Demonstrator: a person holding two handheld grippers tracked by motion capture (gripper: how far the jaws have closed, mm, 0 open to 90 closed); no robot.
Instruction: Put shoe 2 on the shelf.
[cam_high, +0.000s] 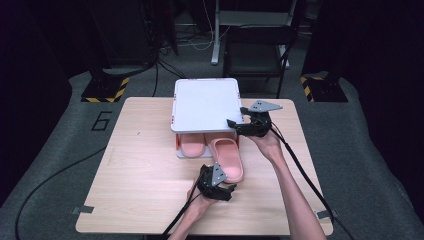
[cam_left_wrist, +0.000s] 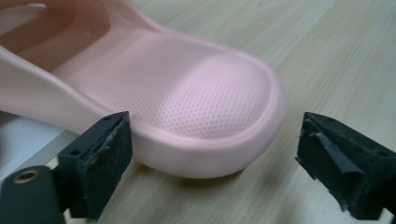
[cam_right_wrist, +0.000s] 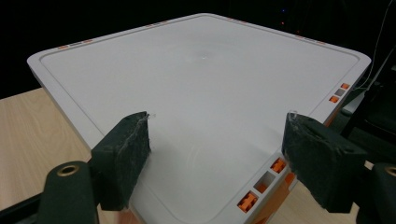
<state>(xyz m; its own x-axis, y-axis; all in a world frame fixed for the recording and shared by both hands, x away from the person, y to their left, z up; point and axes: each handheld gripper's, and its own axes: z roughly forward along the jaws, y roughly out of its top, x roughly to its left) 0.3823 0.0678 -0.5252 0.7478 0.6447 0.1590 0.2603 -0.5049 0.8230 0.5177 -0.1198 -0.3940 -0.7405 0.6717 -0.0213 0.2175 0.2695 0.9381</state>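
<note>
We hold the left gripper (cam_high: 218, 187) low on the near part of the table (cam_high: 140, 165), its jaws spread wide with nothing between the pads. In the left gripper view the heel of a pink slipper (cam_left_wrist: 187, 107) sits squarely between those jaws: one pad stands just beside the slipper's side wall, the other stands well clear on the far side, over bare wood. So the slipper lies straight ahead of this gripper, and its long axis runs away from us toward the white box (cam_high: 205, 105), where its toe end reaches in under the lid. From above, this slipper (cam_high: 227, 159) sticks out of the box toward us, with its heel on the table, while a second slipper (cam_high: 192, 145) lies beside it, tucked farther in.

Our right gripper (cam_high: 239, 119) is up at the near right corner of the box lid, jaws also parted, straddling that corner without clearly pinching it; in the right gripper view the lid (cam_right_wrist: 201, 98) spreads flat between and beyond the pads.

We judge the left hand to be the nearer one to the jutting slipper: the coming move turns on closing across the heel's width, then moving the slipper along its length.
</note>
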